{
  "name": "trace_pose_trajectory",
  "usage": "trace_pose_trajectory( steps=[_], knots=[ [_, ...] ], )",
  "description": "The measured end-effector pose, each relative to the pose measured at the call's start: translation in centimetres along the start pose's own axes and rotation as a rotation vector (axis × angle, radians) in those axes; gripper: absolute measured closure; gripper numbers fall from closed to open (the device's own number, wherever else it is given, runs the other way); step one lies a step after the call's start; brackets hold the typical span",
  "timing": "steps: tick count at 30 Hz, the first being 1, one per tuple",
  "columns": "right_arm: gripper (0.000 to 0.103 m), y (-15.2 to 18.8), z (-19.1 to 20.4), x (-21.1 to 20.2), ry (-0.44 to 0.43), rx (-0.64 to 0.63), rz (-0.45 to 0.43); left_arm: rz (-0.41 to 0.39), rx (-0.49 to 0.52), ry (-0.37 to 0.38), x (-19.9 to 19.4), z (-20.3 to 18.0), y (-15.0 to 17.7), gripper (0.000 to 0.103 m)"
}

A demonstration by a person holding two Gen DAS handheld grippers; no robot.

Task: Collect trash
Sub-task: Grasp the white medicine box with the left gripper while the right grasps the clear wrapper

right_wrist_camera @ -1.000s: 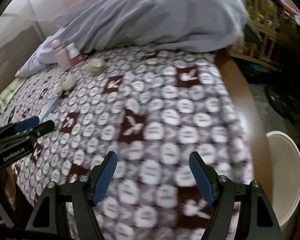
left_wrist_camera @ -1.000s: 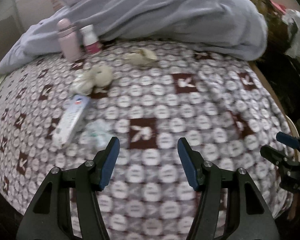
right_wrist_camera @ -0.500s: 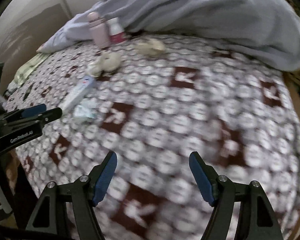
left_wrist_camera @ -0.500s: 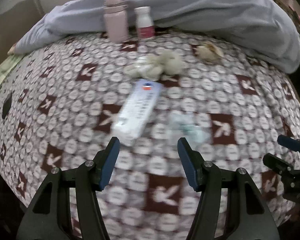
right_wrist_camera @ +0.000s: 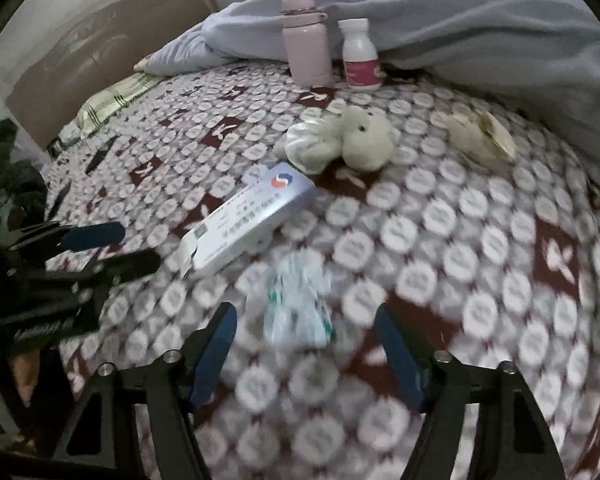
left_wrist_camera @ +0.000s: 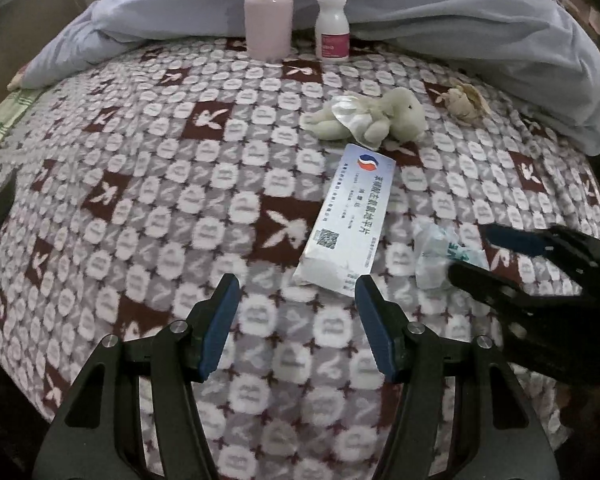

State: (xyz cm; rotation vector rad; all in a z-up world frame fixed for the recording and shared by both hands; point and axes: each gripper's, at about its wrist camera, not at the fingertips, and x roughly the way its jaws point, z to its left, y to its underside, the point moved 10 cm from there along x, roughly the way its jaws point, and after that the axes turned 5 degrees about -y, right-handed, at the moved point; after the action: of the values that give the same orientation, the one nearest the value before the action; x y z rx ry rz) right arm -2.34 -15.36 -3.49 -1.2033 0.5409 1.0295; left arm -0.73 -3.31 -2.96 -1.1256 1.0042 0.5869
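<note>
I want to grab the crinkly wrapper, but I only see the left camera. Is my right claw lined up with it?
Observer: Yes. The right camera shows the crumpled wrapper lying between the tips of the right claw, which is wide open.
Operator: Is the long box closed?
Observer: It doesn't look closed. On the medicine box, the end nearest the left claw seems to have a flap sticking out.

2 bottles (left_wrist_camera: 268, 12), 1 box (left_wrist_camera: 346, 220), 1 plush toy (left_wrist_camera: 384, 120), 2 wrappers (left_wrist_camera: 440, 252).
</note>
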Motion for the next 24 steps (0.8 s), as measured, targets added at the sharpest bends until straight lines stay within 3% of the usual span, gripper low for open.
trace_pose_trajectory(
  steps=[2,6,10,15,20,24],
  knots=[
    [0.062,0.1,-0.1,1.4,0.017,-0.016,0.045,0.007,-0.008,0.029,0.4,-0.1,-0.4,0.044],
    [0.079,0.1,-0.9,0.9,0.002,0.013,0.015,0.005,-0.016,0.091,1.0,-1.2,-1.5,0.044],
    [0.080,0.5,-2.4,-1.8,0.006,0.060,-0.024,0.015,0.041,0.090,2.8,-3.3,-2.5,0.044],
    [0.080,2.0,-3.9,-5.4,0.040,0.071,-0.050,0.040,0.088,0.011,6.1,-4.9,-3.3,0.044],
    [0.080,3.5,-4.6,-7.2,0.061,0.070,-0.061,0.034,0.011,0.015,7.1,-4.7,-3.9,0.050],
    [0.080,4.6,-5.2,-8.3,0.083,0.070,-0.067,0.019,-0.014,0.015,5.3,-4.9,-3.4,0.056]
  ],
)
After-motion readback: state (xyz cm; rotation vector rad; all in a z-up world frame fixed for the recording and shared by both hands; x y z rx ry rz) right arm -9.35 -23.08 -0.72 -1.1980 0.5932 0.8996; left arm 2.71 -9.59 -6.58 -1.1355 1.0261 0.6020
